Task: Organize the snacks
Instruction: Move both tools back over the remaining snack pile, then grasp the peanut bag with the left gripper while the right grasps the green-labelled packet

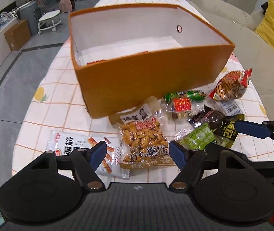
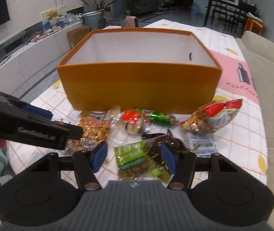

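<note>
Left wrist view: left gripper (image 1: 137, 155) gapes over peanut bag (image 1: 143, 143) — right gripper (image 2: 133, 158) unclenched above green packet (image 2: 131, 155); box (image 2: 139, 84) at 12 o'clock, both picks pending.

Matt cardboard, glossy wrappers

The orange box (image 1: 146, 73) is looking like matt card; the peanut packet (image 1: 143, 144) is gleaming as clear plastic.

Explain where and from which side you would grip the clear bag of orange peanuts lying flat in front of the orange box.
Grip the peanut bag across its short width, near the middle, coming from above. It lies flat on the tablecloth with both long edges exposed, and the left gripper already straddles its lower half with open fingers. The sealed ends are thin and floppy, so they would likely fold.
</note>
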`<action>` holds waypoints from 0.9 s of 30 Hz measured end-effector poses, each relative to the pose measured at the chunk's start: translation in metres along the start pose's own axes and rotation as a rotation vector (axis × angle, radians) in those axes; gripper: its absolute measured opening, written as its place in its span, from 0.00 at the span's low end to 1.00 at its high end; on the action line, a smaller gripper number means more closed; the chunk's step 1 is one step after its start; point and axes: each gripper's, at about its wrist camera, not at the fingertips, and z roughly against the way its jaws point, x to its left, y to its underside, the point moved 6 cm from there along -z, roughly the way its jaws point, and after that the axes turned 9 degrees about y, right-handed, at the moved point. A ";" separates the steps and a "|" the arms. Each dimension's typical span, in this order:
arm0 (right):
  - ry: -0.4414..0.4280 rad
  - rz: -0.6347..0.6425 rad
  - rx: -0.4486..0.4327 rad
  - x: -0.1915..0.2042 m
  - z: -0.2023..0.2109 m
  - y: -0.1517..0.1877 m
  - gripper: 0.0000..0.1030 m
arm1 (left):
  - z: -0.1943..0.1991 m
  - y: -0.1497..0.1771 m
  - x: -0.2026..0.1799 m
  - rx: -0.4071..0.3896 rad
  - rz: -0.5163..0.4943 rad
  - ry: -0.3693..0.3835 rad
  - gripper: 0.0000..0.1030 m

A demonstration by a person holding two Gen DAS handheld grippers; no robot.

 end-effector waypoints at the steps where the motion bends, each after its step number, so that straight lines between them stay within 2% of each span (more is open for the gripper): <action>1: -0.003 0.006 0.000 0.002 -0.001 0.002 0.58 | -0.002 0.001 0.000 0.004 0.000 0.002 0.84; 12: -0.002 0.070 0.027 0.006 -0.025 0.013 0.58 | -0.029 0.002 0.000 0.045 0.027 0.029 0.85; 14: -0.001 0.081 0.034 0.007 -0.029 0.014 0.54 | -0.033 0.001 0.000 0.046 0.032 0.034 0.85; 16: -0.004 0.088 0.042 0.009 -0.033 0.016 0.47 | -0.037 0.000 0.000 0.048 0.035 0.031 0.85; 24: -0.017 0.081 0.042 0.009 -0.038 0.017 0.49 | -0.055 0.000 -0.002 0.075 0.035 0.017 0.88; 27: -0.020 0.083 0.040 0.010 -0.038 0.017 0.50 | -0.061 -0.002 -0.007 0.080 0.016 -0.009 0.91</action>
